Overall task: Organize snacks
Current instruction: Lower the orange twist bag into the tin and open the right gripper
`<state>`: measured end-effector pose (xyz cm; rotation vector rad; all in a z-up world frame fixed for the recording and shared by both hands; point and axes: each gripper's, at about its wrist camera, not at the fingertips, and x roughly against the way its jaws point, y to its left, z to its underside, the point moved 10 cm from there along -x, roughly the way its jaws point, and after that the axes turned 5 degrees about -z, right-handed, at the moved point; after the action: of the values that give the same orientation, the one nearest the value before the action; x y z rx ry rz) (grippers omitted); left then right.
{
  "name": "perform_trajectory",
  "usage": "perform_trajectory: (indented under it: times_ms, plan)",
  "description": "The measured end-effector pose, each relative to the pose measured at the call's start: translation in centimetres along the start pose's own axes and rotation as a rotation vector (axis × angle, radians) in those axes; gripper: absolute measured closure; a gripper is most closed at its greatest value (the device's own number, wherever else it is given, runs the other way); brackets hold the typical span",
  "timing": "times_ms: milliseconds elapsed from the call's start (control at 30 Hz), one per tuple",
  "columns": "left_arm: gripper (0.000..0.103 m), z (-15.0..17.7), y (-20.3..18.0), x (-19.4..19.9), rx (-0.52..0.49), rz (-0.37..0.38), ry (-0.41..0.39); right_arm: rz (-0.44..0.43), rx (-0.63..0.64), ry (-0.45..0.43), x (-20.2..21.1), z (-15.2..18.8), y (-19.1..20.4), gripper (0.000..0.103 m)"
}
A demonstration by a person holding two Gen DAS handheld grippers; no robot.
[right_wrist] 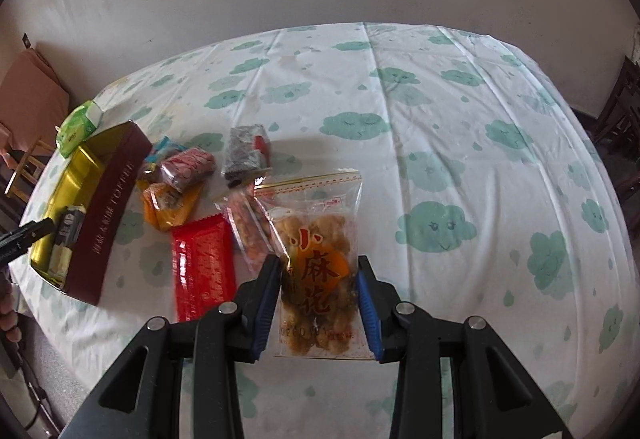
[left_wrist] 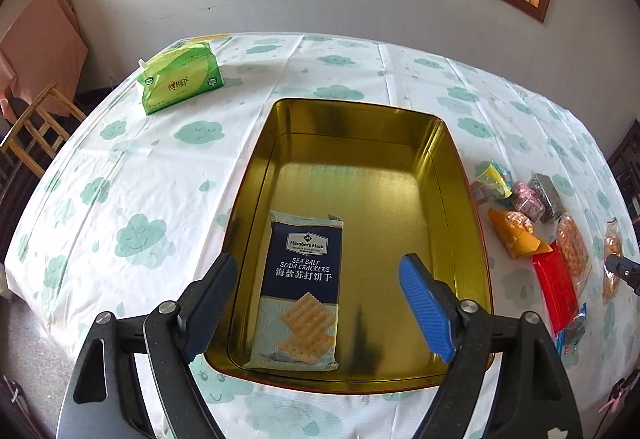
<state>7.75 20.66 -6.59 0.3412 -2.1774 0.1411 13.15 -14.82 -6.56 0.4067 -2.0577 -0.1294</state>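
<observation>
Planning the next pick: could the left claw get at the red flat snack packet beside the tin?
Probably yes: the left claw is open and empty, and the red flat snack packet lies uncovered on the tablecloth, right of the gold tin.

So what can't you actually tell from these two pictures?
- Right wrist view: the tin's floor is mostly hidden by its own wall.
- Left wrist view: the snack pile is too small and warped at the edge to read labels.
- Right wrist view: the clear snack bag's lower sides are covered by the right hand-held gripper.

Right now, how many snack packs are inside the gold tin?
1: the soda cracker pack lies flat at the near left of the tin; nothing else shows inside.
</observation>
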Motion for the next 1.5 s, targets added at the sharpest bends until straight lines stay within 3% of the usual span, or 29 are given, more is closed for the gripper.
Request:
perform_trajectory:
  times_ms: [400, 633, 967, 1500]
  plan:
    - [0.019, 1.0, 6.6, 1.6, 0.126, -0.158, 0.002, -0.207, 0.168, 0.016, -3.0, -2.2, 16.7, 0.065]
    - [0.019, 1.9, 9.4, 1.8, 0.191, -0.201, 0.04, -0.235, 0.184, 0.067, -5.9, -1.5, 23.4, 0.065]
    - [0.019, 2.8, 11.8, 1.6, 0.222, -0.233, 0.067, -0.188, 0.234, 0.117, -9.3, -0.2, 27.0, 0.066]
    - [0.019, 3.4, 12.2, 1.6, 0.234, -0.232, 0.087, -0.131, 0.304, 0.147, -12.0, 0.8, 28.0, 0.066]
